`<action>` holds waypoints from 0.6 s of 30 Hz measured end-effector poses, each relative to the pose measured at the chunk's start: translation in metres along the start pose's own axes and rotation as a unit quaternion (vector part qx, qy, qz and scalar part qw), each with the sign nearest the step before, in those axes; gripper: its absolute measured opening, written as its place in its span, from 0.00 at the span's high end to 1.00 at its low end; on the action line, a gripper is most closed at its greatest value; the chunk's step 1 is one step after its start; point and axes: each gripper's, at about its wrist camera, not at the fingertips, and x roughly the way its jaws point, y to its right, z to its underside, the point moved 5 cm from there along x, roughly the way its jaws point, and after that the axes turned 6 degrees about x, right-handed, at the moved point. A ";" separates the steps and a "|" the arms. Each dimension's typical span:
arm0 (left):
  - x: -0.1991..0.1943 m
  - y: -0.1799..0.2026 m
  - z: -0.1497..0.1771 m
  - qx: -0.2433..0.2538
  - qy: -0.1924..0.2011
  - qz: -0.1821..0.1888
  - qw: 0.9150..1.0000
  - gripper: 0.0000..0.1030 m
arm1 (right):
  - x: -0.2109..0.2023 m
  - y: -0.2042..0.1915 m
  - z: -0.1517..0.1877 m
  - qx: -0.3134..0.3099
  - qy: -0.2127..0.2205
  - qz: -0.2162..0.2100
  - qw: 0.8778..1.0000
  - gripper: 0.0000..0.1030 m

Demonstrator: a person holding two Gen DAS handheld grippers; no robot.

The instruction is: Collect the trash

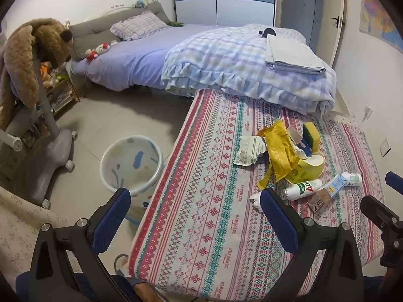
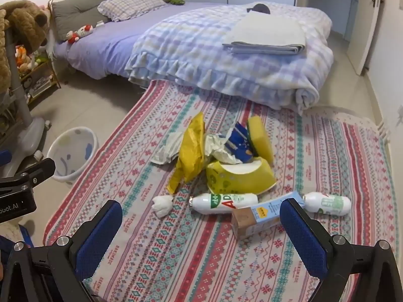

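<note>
- Two claws hover over a patterned bedspread [image 2: 201, 251], both spread wide with nothing between their blue pads: the left claw [image 1: 196, 214] near the bedspread's left edge, the right claw [image 2: 201, 229] low in front of the trash.
- The trash lies in a loose cluster on the bedspread, well clear of either claw's pads.
- A crumpled white tissue [image 2: 162, 205] sits at the near left of the cluster, just beside a white bottle with green and red lettering [image 2: 224, 202] lying on its side.
- A light-blue and brown drink carton [image 2: 259, 217] lies tilted against that bottle; a second white bottle [image 2: 327, 203] lies to its right.
- Behind them, a torn yellow paper bowl [image 2: 239, 178] rests on its side, with a yellow plastic wrapper [image 2: 190, 151], crumpled white paper [image 2: 168, 148], a blue packet [image 2: 239, 143] and a yellow sponge [image 2: 260, 138] bunched together.
- A white plastic bin with coloured spots [image 1: 131, 166] stands on the floor, just beside the bedspread's left edge.
- A folded checked quilt [image 2: 226, 58] lies beyond the cluster.
</note>
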 end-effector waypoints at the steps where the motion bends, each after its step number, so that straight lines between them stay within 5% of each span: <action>1: 0.000 0.000 -0.001 0.000 0.000 -0.001 1.000 0.00 | 0.000 0.000 -0.001 0.001 0.000 0.001 1.000 0.00; 18: 0.005 0.003 0.001 0.004 0.007 -0.006 1.000 0.00 | -0.001 -0.002 0.003 -0.002 -0.006 -0.002 1.000 0.00</action>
